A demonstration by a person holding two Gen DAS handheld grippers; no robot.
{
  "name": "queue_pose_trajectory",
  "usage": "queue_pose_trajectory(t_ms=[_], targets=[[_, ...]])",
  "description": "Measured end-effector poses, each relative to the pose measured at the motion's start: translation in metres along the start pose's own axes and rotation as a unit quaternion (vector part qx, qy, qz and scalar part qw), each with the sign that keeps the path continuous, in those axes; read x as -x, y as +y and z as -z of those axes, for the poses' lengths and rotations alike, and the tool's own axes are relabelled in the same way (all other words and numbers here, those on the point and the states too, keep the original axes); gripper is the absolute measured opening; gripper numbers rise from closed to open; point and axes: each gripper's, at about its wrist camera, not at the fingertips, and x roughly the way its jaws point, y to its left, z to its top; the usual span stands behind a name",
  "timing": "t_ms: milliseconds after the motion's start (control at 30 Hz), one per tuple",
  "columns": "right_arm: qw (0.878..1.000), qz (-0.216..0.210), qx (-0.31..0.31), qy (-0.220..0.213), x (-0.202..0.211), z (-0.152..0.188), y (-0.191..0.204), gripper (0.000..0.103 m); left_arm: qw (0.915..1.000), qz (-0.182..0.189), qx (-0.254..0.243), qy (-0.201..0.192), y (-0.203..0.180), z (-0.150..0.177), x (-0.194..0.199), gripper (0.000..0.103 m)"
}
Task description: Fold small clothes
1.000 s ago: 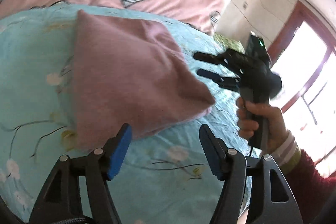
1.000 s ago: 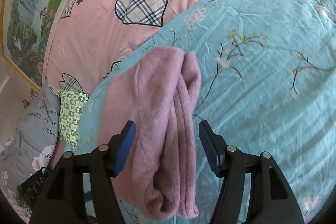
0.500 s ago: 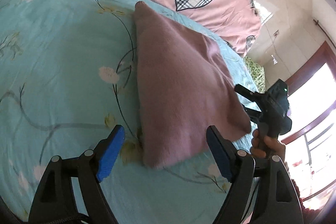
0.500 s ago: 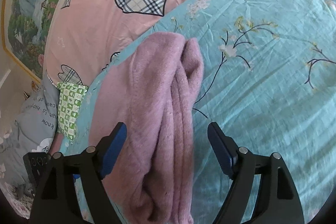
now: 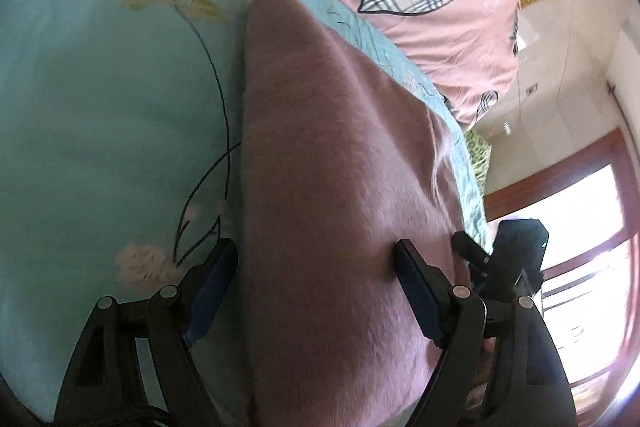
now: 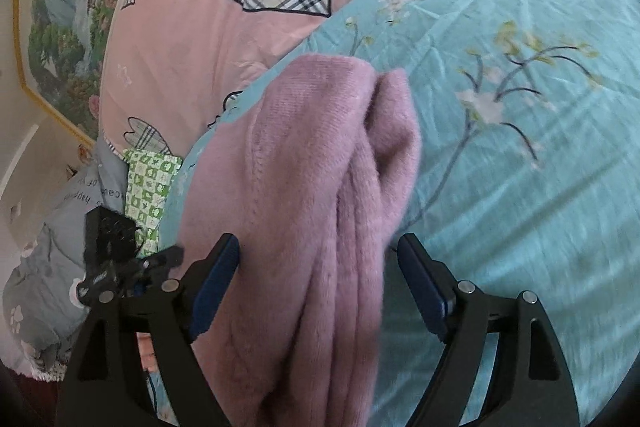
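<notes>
A folded mauve knit garment [image 5: 332, 187] lies on the teal flowered bedspread [image 5: 100, 115]. My left gripper [image 5: 316, 287] is open, its blue-padded fingers straddling the garment's near edge. In the right wrist view the same garment [image 6: 312, 187] shows its stacked folded layers. My right gripper [image 6: 320, 279] is open, its fingers on either side of the folded end. The right gripper also shows in the left wrist view [image 5: 508, 259] at the garment's far side, and the left gripper shows in the right wrist view [image 6: 116, 259].
A pink quilt with plaid hearts [image 6: 240, 7] lies beyond the bedspread. A green checked pouch [image 6: 150, 191] and a grey printed cloth [image 6: 52, 259] sit at the bed's edge. A bright window with a red frame [image 5: 580, 247] is to the right.
Both grippers have moved closer to the garment and now straddle its edges from opposite sides. The garment itself has stayed in place.
</notes>
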Motion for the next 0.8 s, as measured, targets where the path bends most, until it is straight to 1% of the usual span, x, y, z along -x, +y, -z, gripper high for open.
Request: queue_pose_trajectory(t_ms=[67, 167, 200, 233, 267, 300, 333, 367, 400, 433, 500, 633, 733, 800], targets=[[1.000, -0.006, 0.000, 0.002, -0.004, -0.002, -0.002, 0.082, 1.0000, 0.005, 0.006, -0.002, 0.004, 0.000, -0.005, 0.082], [1.000, -0.018, -0.002, 0.000, -0.004, -0.003, -0.004, 0.082, 0.9999, 0.008, -0.003, -0.009, 0.004, 0.002, -0.009, 0.078], [1.000, -0.022, -0.003, 0.000, -0.004, -0.003, -0.005, 0.082, 0.9999, 0.009, -0.007, -0.009, 0.003, 0.002, -0.010, 0.073], [1.000, -0.024, -0.003, 0.000, -0.004, -0.003, -0.005, 0.082, 0.9999, 0.010, -0.010, -0.007, 0.002, 0.002, -0.012, 0.070], [1.000, -0.026, -0.003, 0.001, -0.004, -0.003, -0.005, 0.082, 0.9999, 0.008, -0.012, -0.007, 0.000, 0.002, -0.013, 0.069], [1.000, -0.026, -0.003, 0.002, -0.004, -0.002, -0.005, 0.079, 0.9998, 0.005, -0.015, -0.007, -0.001, 0.001, -0.014, 0.066], [1.000, -0.024, -0.003, 0.004, -0.005, -0.002, -0.005, 0.075, 0.9998, 0.005, -0.018, -0.008, -0.001, 0.001, -0.015, 0.062], [1.000, -0.028, -0.007, 0.012, -0.008, -0.001, -0.006, 0.061, 0.9998, 0.003, -0.020, -0.008, -0.001, 0.002, -0.015, 0.059], [0.999, -0.037, -0.012, 0.019, -0.011, -0.001, -0.007, 0.045, 0.9997, 0.002, -0.025, -0.009, -0.002, 0.002, -0.015, 0.055], [0.999, -0.044, -0.016, 0.022, -0.013, 0.000, -0.008, 0.041, 0.9994, 0.001, -0.031, -0.011, -0.004, 0.002, -0.014, 0.052], [0.999, -0.047, -0.014, 0.017, -0.011, 0.000, -0.006, 0.033, 0.9989, 0.001, -0.044, -0.017, -0.009, 0.004, -0.010, 0.044], [0.998, -0.054, -0.015, 0.002, -0.004, 0.004, 0.005, 0.030, 0.9978, -0.003, -0.060, -0.027, -0.019, 0.007, 0.000, 0.038], [0.997, -0.077, -0.022, -0.006, 0.001, 0.006, 0.016, 0.028, 0.9972, -0.005, -0.064, -0.038, -0.024, 0.014, 0.018, 0.037], [0.996, -0.090, -0.013, -0.004, 0.002, 0.009, 0.033, 0.028, 0.9966, -0.007, -0.065, -0.049, -0.023, 0.023, 0.037, 0.037]])
